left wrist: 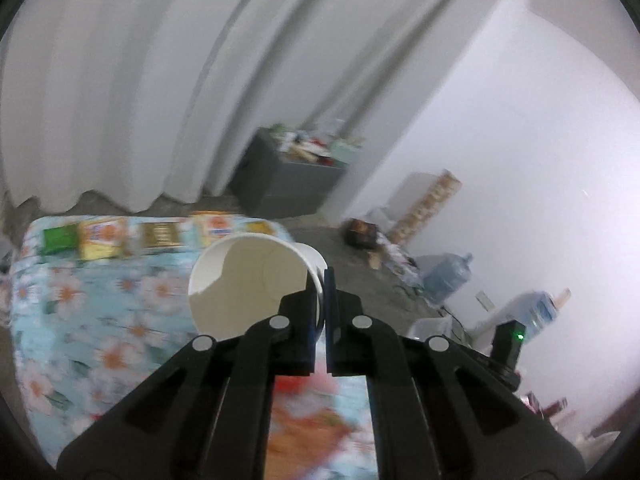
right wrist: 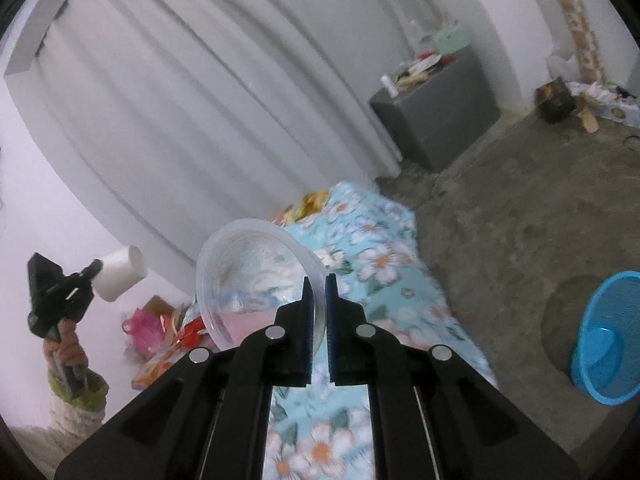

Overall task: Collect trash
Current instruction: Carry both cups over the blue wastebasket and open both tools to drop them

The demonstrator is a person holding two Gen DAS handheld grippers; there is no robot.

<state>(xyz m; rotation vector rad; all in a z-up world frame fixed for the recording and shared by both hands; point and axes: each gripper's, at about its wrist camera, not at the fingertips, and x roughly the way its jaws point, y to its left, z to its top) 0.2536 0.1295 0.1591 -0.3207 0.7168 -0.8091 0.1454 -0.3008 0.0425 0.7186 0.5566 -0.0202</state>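
Note:
My left gripper (left wrist: 320, 280) is shut on the rim of a white paper cup (left wrist: 248, 280), held in the air above the flowered tablecloth (left wrist: 100, 320). It also shows in the right wrist view, with the white paper cup (right wrist: 120, 276) raised at the far left. My right gripper (right wrist: 319, 286) is shut on the rim of a clear plastic cup (right wrist: 256, 280), held above the flowered tablecloth (right wrist: 384, 264). A blue trash basket (right wrist: 608, 336) stands on the floor at the right. Several snack wrappers (left wrist: 104, 238) lie along the table's far edge.
A grey cabinet (left wrist: 280, 184) heaped with clutter stands by the white curtain (left wrist: 120, 80). Water jugs (left wrist: 448, 276) and boxes line the wall at right. A pink bag (right wrist: 144, 328) and wrappers lie at the table's left. The floor (right wrist: 520, 220) is bare concrete.

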